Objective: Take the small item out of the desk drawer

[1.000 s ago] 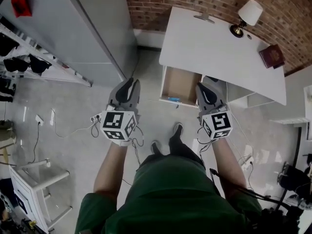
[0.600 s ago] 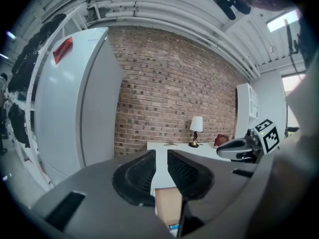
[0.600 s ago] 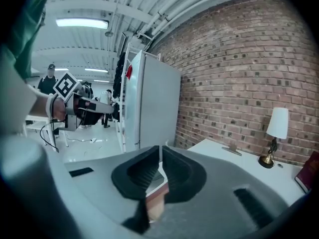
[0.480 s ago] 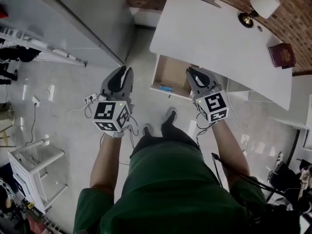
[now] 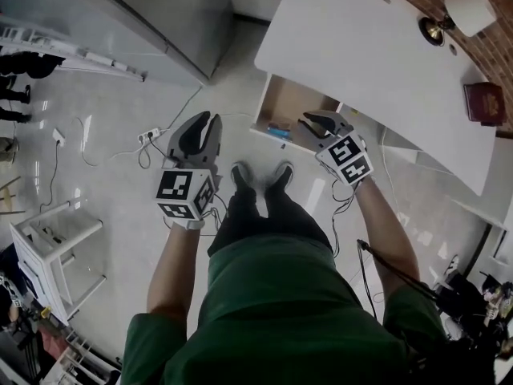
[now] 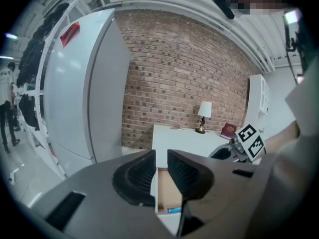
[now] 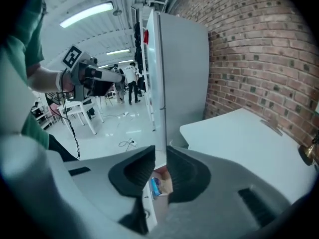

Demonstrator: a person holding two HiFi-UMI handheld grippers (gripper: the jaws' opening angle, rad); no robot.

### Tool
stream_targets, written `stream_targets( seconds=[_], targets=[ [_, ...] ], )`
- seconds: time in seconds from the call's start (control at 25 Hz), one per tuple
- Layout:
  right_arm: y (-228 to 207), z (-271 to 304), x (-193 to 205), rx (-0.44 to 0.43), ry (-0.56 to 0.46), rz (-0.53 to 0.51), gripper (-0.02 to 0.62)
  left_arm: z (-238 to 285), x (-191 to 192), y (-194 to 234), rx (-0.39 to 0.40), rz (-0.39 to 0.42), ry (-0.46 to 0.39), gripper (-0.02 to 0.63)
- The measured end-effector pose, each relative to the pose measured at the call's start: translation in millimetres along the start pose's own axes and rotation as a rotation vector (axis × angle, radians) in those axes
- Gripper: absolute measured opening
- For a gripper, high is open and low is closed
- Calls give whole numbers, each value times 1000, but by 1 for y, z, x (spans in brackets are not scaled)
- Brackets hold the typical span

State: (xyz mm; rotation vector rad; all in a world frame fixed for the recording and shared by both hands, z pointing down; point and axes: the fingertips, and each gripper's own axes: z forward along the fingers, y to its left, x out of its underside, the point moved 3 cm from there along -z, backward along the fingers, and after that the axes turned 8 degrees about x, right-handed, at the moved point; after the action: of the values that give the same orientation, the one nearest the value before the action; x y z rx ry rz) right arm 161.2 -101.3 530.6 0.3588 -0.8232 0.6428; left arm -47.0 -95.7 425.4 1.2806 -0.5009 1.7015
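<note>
Blue item (image 5: 277, 131): one; drawer (image 5: 290, 107): one.

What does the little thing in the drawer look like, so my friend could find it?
Find the big white desk. Under its near edge a drawer is pulled open. The small item lies just behind the drawer's front panel, and it is the only blue thing on the plain brown bottom.

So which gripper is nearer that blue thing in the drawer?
Right. The right gripper, jaws just opening and empty, hangs over the drawer near the blue thing; the left gripper is over the floor.
</note>
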Motion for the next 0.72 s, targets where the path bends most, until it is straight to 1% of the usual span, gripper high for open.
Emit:
stream_targets(
  seconds=[0.16, 0.36, 0.52, 0.72],
  targets=[
    [6, 27, 23, -54, 99, -45, 81, 6, 22, 9, 20, -32, 42, 66],
    [16, 64, 63, -142, 246, -84, 104, 15, 43, 24, 52, -43, 73, 66],
    [23, 91, 93, -198, 331, -89, 120, 16, 68, 39, 52, -69, 100, 66],
    [31, 125, 126, -261, 425, -132, 137, 13, 100, 60, 34, -92, 127, 66]
  ],
)
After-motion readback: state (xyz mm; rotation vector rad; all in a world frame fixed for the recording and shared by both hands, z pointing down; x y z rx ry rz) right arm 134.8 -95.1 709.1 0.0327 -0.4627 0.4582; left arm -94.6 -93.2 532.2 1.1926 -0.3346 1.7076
